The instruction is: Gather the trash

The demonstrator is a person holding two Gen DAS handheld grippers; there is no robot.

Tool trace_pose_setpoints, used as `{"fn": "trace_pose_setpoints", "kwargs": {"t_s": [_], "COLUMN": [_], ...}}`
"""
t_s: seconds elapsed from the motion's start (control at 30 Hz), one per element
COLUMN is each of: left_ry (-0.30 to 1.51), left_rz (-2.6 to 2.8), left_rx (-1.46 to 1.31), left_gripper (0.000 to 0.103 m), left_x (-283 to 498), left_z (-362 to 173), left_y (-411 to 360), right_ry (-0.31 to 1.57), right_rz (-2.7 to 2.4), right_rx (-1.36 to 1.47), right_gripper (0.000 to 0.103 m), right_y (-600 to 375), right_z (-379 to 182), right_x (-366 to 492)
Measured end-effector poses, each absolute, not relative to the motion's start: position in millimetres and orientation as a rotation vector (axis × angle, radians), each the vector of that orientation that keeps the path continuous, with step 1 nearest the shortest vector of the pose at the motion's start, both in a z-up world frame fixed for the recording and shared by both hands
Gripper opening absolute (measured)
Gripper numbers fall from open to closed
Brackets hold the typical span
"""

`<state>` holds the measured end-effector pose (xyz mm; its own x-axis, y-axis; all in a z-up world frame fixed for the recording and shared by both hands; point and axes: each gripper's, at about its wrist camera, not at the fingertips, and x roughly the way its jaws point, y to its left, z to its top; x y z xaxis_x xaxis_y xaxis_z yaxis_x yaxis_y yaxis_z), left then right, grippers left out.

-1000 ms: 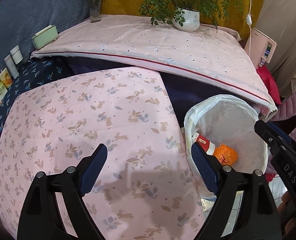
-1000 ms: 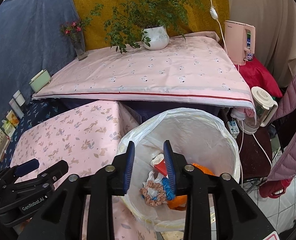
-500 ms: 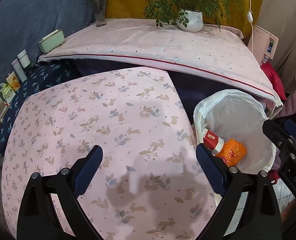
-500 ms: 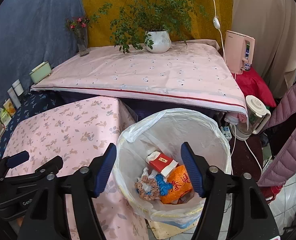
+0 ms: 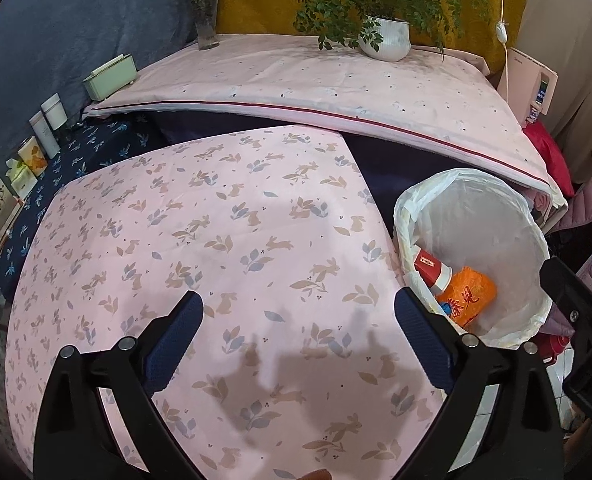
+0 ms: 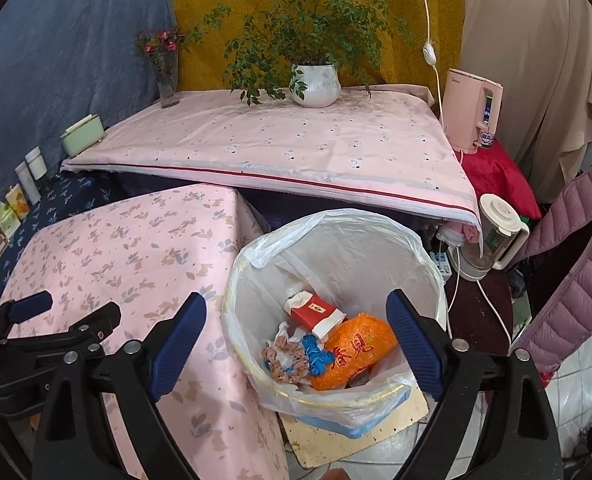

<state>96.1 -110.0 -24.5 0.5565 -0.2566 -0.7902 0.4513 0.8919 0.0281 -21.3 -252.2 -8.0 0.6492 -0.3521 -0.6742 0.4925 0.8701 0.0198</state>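
Trash lay in the lined bin (image 6: 336,264) just off the right edge of your tabletop (image 5: 223,240). A second earlier your right gripper (image 6: 296,320) had its jaws nearly closed directly over that bin; half a second earlier they had sprung apart, and at this moment they stood wide, holding nothing. From that I judged you had just let the last piece fall in.

Nearest your right gripper, inside the liner, sat a pink-and-brown scrunchie (image 6: 285,364) touching a tangle of blue cord (image 6: 316,354). Beside them lay an orange snack bag (image 6: 354,346), and just behind it a red-and-white carton (image 6: 316,312). All four rested on the bottom of the bag, none hanging over the rim.

Your left gripper (image 5: 298,314) hung above the tabletop with its jaws equally wide and empty. It had drawn back a little over that second, so more of the rabbit-print cloth came into sight, and nothing lay on that cloth in either view. I took that to mean little or no collecting was left on this surface, though the near edge under your grippers was hidden.

Farther off, the raised shelf under the second pink cloth (image 6: 296,148) carried a potted plant (image 6: 314,84), a flower vase (image 6: 167,80) and a green box (image 6: 81,140).
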Motion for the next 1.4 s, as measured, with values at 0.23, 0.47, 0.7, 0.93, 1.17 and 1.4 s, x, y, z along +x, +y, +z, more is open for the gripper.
{"fn": "trace_pose_setpoints", "kwargs": {"t_s": [0.23, 0.47, 0.7, 0.93, 1.17, 1.4], "left_ry": [0.883, 0.872, 0.867, 0.879, 0.879, 0.882], "left_rz": [-0.418, -0.410, -0.407, -0.371, -0.375, -0.385], "left_rx": [0.238, 0.241, 0.251, 0.223, 0.222, 0.220], "left_gripper": [0.092, 0.092, 0.092, 0.092, 0.092, 0.092], "left_x": [91, 83, 76, 76, 73, 71], "left_z": [-25, -25, -26, -27, -27, -27], "left_y": [-104, -99, -99, -93, -93, -92], "right_ry": [0.715, 0.737, 0.740, 0.745, 0.747, 0.749], "right_rz": [-0.500, -0.506, -0.511, -0.520, -0.520, -0.528], "right_rx": [0.194, 0.192, 0.190, 0.183, 0.184, 0.187], "right_gripper": [0.096, 0.096, 0.096, 0.096, 0.096, 0.096], "right_y": [-245, -241, -238, -237, -236, -234], "right_z": [-7, -13, -15, -17, -18, -23], "right_x": [-29, -33, -39, -44, -46, -51]}}
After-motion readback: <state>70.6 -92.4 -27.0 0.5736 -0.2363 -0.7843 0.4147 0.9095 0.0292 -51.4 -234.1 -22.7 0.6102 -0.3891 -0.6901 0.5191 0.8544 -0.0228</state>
